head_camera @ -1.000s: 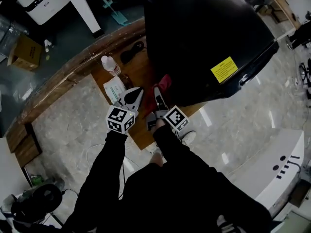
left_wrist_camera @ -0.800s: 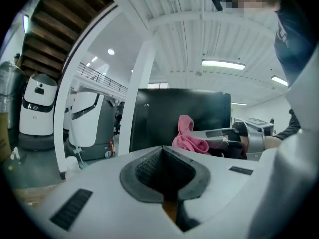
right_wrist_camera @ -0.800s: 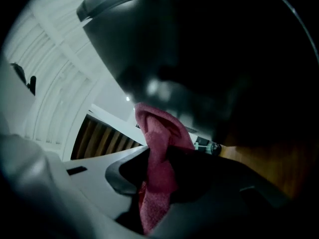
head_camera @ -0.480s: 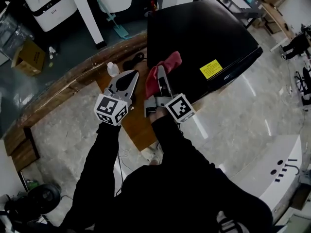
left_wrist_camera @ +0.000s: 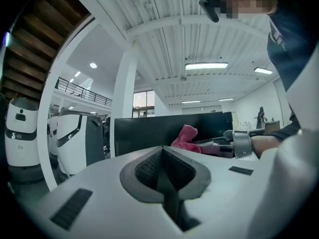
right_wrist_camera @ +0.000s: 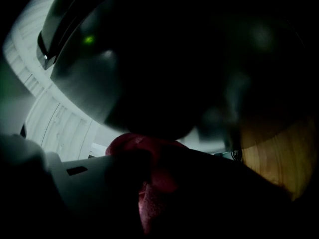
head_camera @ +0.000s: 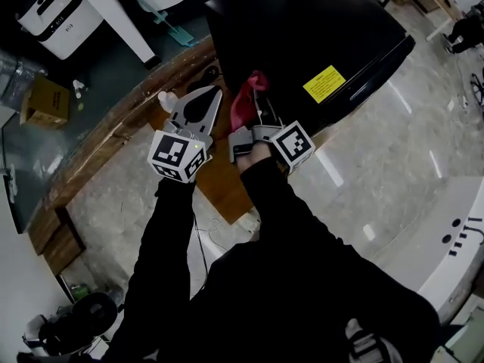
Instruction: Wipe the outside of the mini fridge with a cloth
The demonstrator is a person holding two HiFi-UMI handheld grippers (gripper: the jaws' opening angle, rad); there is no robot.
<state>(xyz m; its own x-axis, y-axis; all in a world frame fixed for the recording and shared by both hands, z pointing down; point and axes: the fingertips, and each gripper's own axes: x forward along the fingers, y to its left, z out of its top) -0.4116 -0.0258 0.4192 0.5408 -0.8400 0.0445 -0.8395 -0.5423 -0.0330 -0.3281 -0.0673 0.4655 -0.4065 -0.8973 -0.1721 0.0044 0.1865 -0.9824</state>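
**Mini fridge wipe: tongs and cloth**

Right tongs (head_camera: 255, 100): pinching red cloth (head_camera: 243, 99) at near left edge of black mini fridge (head_camera: 302, 29). Left tongs (head_camera: 215, 93): pressed together, nothing between, just left of cloth, above wooden bench (head_camera: 224, 178).

From my head view the mini fridge (head_camera: 302, 29) runs off the top edge, and the print on its yellow label (head_camera: 324, 83) is too small for me to read. The left gripper (head_camera: 214, 93) covers most of a bottle (head_camera: 163, 97). My right gripper view is so dark that only part of the cloth (right_wrist_camera: 149, 183) shows.
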